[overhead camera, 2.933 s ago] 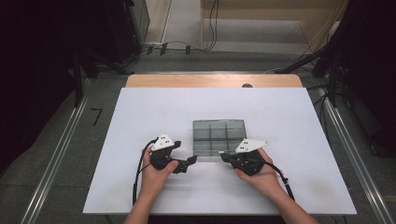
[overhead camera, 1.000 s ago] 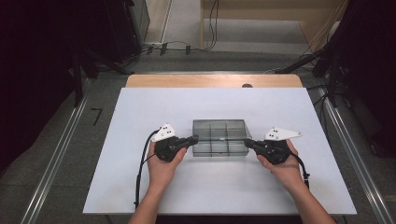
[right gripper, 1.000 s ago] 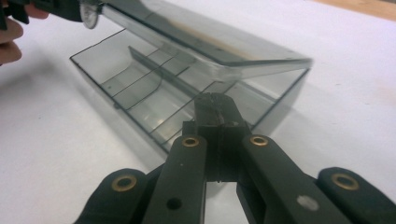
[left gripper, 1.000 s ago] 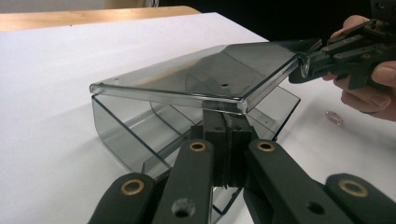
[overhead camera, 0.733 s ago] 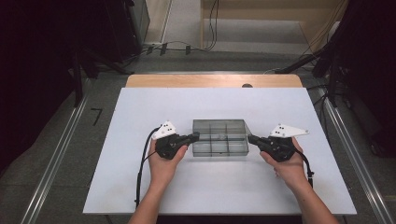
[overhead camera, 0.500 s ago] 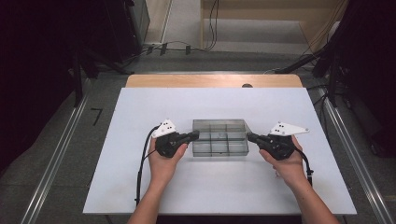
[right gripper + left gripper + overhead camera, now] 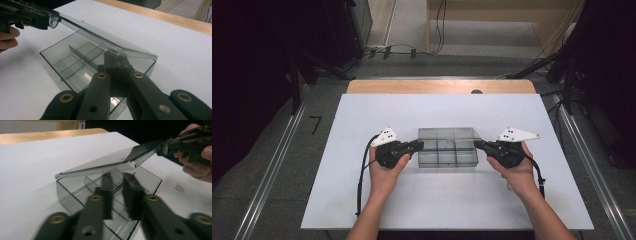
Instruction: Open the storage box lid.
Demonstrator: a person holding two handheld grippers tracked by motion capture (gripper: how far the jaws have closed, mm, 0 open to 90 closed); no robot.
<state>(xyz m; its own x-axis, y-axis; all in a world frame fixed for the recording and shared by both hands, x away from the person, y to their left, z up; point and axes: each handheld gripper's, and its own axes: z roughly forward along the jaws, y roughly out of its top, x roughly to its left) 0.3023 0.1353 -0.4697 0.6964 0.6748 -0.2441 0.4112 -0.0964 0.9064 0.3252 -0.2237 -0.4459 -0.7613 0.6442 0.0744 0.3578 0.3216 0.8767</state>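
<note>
A clear grey box (image 7: pixel 447 156) with dividers sits mid-table. Its lid (image 7: pixel 447 133) is lifted off the rim on the right end and slopes down to the left (image 7: pixel 100 166). My right gripper (image 7: pixel 478 145) is at the box's right end, shut on the lid's edge (image 7: pixel 115 56). My left gripper (image 7: pixel 418 146) is at the left end. Its jaws (image 7: pixel 117 180) have just been opening and stand a little apart, reaching over the box wall (image 7: pixel 72 200) under the lid, pressing on nothing. The right gripper (image 7: pixel 180 143) shows beyond them.
The white table top (image 7: pixel 362 115) has bare room all around the box. A wooden strip (image 7: pixel 442 86) runs along its far edge. A small shiny bit (image 7: pixel 178 188) lies on the table near the box's right end. Metal rails and cables lie on the floor.
Both grippers went from the box's front to its two ends. Since half a second ago the hands have hardly shifted.
</note>
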